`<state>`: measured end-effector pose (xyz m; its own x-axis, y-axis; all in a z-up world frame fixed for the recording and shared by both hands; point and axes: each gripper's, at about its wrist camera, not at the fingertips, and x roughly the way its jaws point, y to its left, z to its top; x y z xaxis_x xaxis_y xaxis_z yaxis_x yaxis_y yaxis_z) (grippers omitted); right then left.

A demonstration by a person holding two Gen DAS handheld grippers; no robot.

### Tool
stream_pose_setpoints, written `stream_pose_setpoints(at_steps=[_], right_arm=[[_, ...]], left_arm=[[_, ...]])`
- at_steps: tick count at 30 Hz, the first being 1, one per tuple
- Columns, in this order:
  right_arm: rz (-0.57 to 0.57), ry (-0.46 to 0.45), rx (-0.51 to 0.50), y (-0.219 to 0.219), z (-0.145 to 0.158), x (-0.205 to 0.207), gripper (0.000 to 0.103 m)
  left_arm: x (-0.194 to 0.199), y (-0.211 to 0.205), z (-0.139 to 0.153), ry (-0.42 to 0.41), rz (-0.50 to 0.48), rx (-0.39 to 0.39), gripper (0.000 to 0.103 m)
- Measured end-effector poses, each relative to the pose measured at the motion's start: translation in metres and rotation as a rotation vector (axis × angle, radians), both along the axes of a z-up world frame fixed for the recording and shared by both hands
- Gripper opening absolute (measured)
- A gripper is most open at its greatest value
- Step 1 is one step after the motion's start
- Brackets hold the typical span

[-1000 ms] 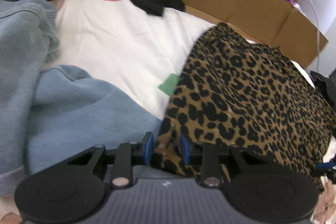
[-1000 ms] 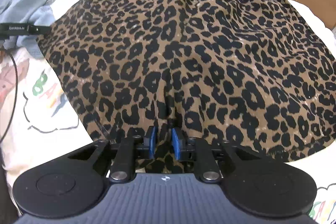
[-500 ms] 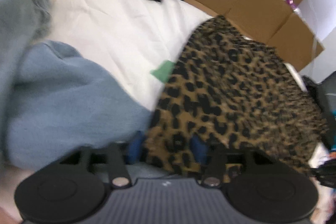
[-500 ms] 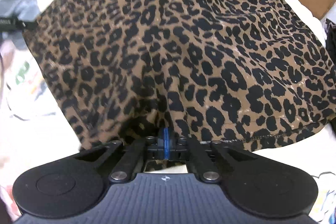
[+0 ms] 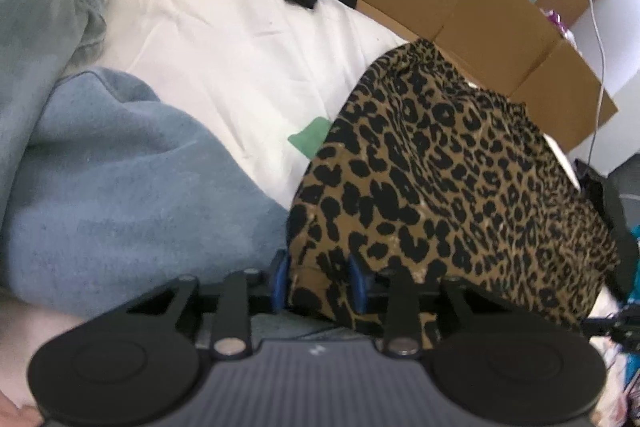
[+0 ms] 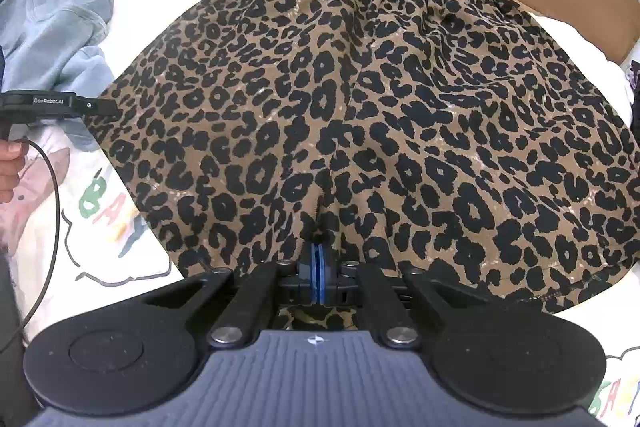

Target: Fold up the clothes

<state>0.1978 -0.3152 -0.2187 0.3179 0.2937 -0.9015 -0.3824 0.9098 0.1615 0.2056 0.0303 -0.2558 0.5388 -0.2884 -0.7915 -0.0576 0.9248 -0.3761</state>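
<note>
Leopard-print shorts [image 6: 360,115], spread on white printed sheet [image 5: 224,67]: left gripper [image 5: 320,281] closing over corner fabric, right gripper [image 6: 318,277] pinched tight on hem; blue sweatshirt [image 5: 120,187] alongside.

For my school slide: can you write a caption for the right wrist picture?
The right gripper pinches the hem of leopard-print shorts spread on a white sheet.
</note>
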Motion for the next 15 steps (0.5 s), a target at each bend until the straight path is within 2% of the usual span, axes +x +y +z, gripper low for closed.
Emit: stream_pose_setpoints(at_steps=[4,10,15], right_arm=[[-0.005,0.007,0.001,-0.003,-0.002,-0.001,0.001],[-0.004,0.028,-0.006,-0.006,-0.010,-0.002,0.001],[0.005,0.052,-0.028,-0.007,-0.021,-0.003,0.001]], left_arm=[[-0.003,0.010,0.003,-0.002,0.053,-0.080,0.028],[-0.006,0.024,0.007,-0.004,0.096,-0.126,0.028],[-0.002,0.025,0.003,0.014,0.093,-0.121,0.028]])
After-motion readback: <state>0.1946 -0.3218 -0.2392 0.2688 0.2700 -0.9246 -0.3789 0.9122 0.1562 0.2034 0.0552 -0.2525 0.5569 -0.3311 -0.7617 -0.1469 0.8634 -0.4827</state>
